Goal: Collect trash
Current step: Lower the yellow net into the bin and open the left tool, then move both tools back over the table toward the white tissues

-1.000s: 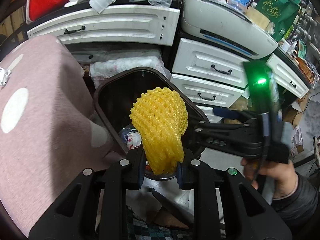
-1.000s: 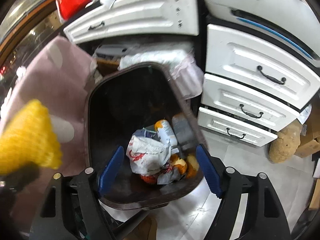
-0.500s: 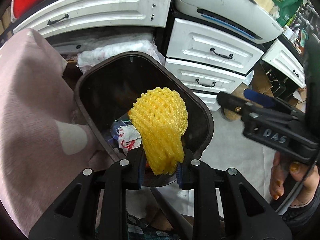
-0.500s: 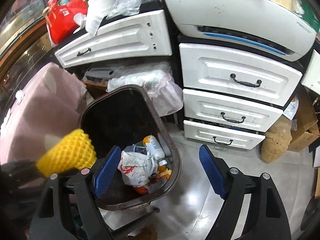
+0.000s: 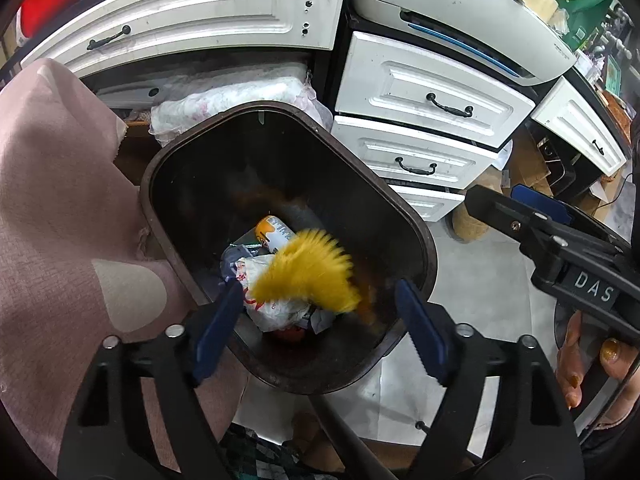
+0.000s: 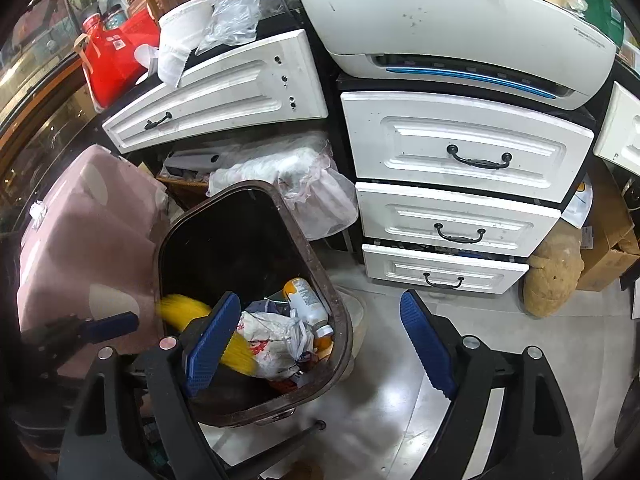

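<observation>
Yellow foam netting point(image 5: 308, 272) is dropping into the bin point(image 5: 424, 248) at your left tool's point(image 5: 320, 332) twelve o'clock; its jaws have just been opening, both tools now wide and empty.

Cluttered storage corner

White drawers point(image 6: 460, 184) with black handles stand on a glossy grey floor point(image 6: 400, 392); a white printer point(image 6: 460, 28) sits on top.

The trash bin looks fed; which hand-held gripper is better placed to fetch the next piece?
Right, probably: the right hand-held gripper is open, empty and partly beyond the trash bin, while the left hand-held gripper hangs open directly above it.
</observation>
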Demonstrator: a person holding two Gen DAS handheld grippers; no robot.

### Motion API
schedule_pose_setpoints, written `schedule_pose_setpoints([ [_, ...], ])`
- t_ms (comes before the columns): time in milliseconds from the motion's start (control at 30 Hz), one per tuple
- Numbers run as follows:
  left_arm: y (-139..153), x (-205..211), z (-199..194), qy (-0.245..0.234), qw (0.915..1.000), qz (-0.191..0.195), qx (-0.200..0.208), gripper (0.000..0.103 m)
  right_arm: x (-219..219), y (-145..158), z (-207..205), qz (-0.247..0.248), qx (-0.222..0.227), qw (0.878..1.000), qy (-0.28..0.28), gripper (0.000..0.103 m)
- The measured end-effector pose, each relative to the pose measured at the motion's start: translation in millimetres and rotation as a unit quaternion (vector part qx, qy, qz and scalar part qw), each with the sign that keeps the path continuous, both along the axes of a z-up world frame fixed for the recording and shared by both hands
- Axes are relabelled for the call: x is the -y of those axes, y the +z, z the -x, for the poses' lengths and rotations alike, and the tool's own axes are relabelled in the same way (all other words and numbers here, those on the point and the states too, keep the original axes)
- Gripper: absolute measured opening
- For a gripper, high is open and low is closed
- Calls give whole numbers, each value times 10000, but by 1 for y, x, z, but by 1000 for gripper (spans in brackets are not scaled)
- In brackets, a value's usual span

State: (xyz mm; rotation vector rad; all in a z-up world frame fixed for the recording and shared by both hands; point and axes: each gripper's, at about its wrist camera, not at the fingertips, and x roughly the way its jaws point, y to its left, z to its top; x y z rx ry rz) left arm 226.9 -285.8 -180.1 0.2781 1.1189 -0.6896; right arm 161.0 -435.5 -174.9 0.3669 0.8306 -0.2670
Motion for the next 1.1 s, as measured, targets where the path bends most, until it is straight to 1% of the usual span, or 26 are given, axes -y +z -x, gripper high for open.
schedule_pose_setpoints([
  [100,-1,-1,-1,14,10000,9,-24,84,2,0,1,-30,10,10000,-39,82],
  [300,3,-5,-1,126,9997,173,-139,84,2,3,2,2,51,10000,-66,83],
  [367,9,-7,3,157,9993,302,-135,84,2,5,3,32,79,9999,-72,84],
  [500,31,-14,16,127,9982,579,-9,85,2,9,3,49,118,9999,-65,84],
  [633,54,-30,27,193,9958,897,22,89,-5,21,3,93,247,9996,47,84],
  [733,69,-45,34,255,9940,1060,126,89,-16,31,0,-15,378,9990,216,85],
  [900,96,-78,41,436,9907,1236,377,90,-44,47,-7,4,501,9967,646,86],
  [1100,117,-129,40,895,9857,1179,803,92,-85,69,-18,99,677,9900,1231,86],
])
